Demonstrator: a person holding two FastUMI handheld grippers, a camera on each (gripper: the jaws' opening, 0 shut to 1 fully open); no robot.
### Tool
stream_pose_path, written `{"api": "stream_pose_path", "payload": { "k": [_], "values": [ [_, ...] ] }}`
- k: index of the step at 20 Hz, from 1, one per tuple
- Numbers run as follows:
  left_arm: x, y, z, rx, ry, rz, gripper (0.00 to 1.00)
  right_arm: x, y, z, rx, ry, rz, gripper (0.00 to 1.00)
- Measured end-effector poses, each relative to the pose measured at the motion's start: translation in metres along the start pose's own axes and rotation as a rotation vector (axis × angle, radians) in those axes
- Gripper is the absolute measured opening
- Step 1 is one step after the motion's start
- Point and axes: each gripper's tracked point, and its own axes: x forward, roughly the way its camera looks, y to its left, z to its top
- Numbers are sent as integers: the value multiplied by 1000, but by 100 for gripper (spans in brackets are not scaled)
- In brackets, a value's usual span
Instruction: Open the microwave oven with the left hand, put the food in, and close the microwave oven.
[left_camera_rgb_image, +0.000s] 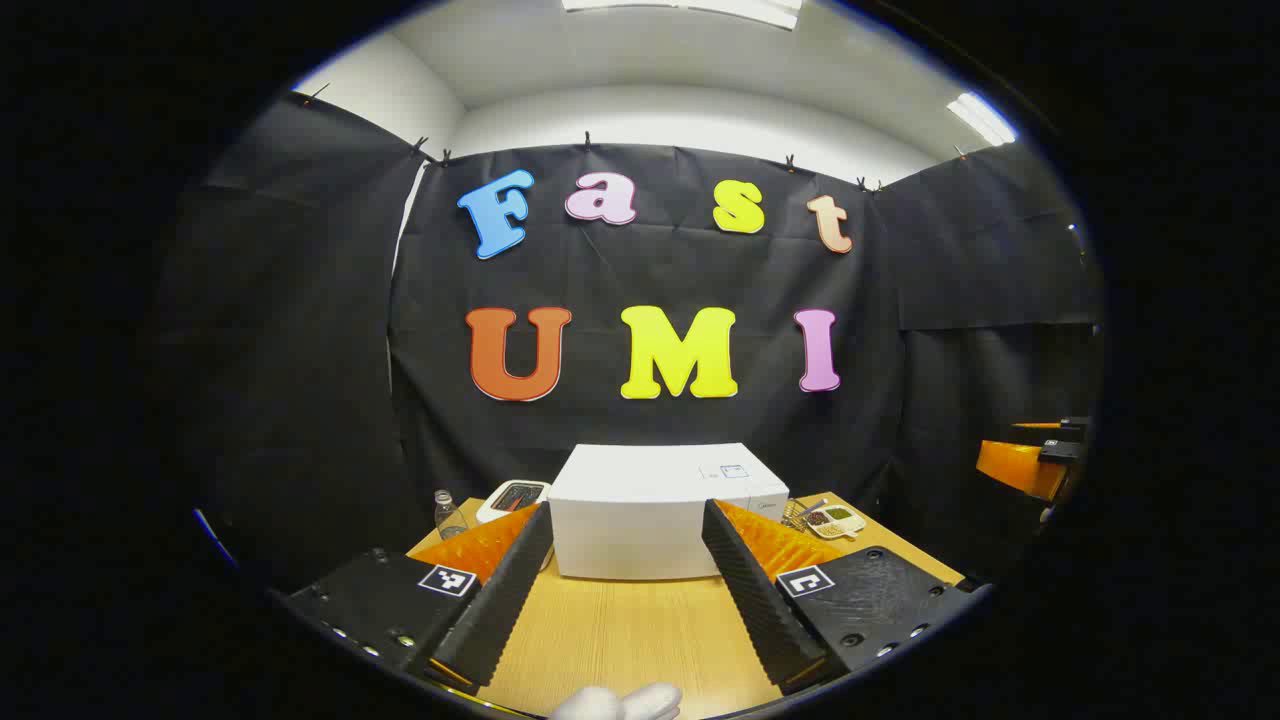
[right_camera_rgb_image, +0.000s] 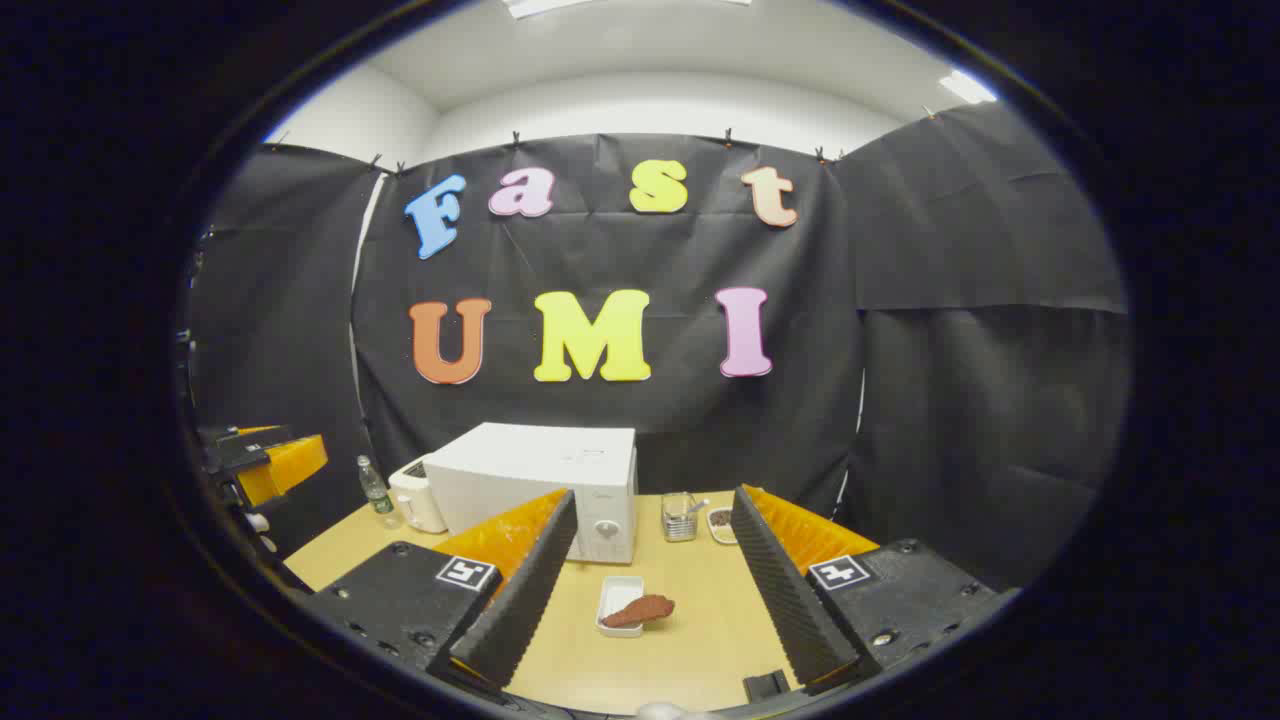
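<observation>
While both claws are held wide apart w/ nothing between the fingers, the left claw (left_camera_rgb_image: 625, 590) is aimed at the white microwave (left_camera_rgb_image: 655, 510), seen shut on the wooden table (left_camera_rgb_image: 620, 640). Beyond the right claw (right_camera_rgb_image: 650, 600), the food (right_camera_rgb_image: 640, 609), a reddish-brown piece, is seen lying on a small white tray (right_camera_rgb_image: 617, 598) in front of the microwave's (right_camera_rgb_image: 540, 480) dial side, approx. between the fingers, untouched. A bottle (right_camera_rgb_image: 373, 487) and toaster (right_camera_rgb_image: 418, 497) are seen left of the microwave, a wire basket (right_camera_rgb_image: 680, 516) to its right.

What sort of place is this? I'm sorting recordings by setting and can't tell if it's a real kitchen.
Probably a staged recording booth, not a home kitchen: black cloth walls surround a wooden table holding a white microwave oven.
</observation>
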Motion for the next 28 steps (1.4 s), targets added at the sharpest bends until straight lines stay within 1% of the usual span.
{"api": "stream_pose_path", "payload": {
  "k": [1, 2, 3, 4, 5, 6, 13, 16, 20, 25, 27, 28],
  "values": [
    [0, 1, -2, 4, 1, 5, 93, 1, 1, -1, 1, 1, 3, 99],
    [1, 1, -2, 7, 2, 8, 93, 3, 1, 0, 3, 3, 4, 91],
    [2, 0, -2, 8, 1, 6, 93, 5, 1, 1, 4, 0, 3, 99],
    [3, -1, -2, 10, 1, 8, 93, 6, 0, 0, 4, 2, 3, 91],
    [4, -1, -2, 12, 1, 7, 93, 7, 0, -1, 7, 4, 5, 91],
    [5, 0, -2, 18, -2, 11, 93, 8, -1, -1, 14, 3, 6, 99],
    [15, -6, -5, 18, 2, 22, 93, 19, -6, -2, 7, 11, 18, 99],
    [24, -10, -11, 34, 5, 29, 93, 22, -14, -1, 4, 12, 17, 99],
    [47, -30, -23, 51, -11, 17, 93, 27, -28, 2, -9, 12, 10, 99],
    [88, -72, -71, 55, 21, -30, 93, 33, -58, 6, -5, 28, -15, 99],
    [109, -93, -88, 50, 0, -49, 94, 33, -70, 10, -28, 16, -20, 99],
    [121, -104, -100, 51, 14, -56, 94, 34, -79, 9, -39, 23, -35, 99]
  ]
}}
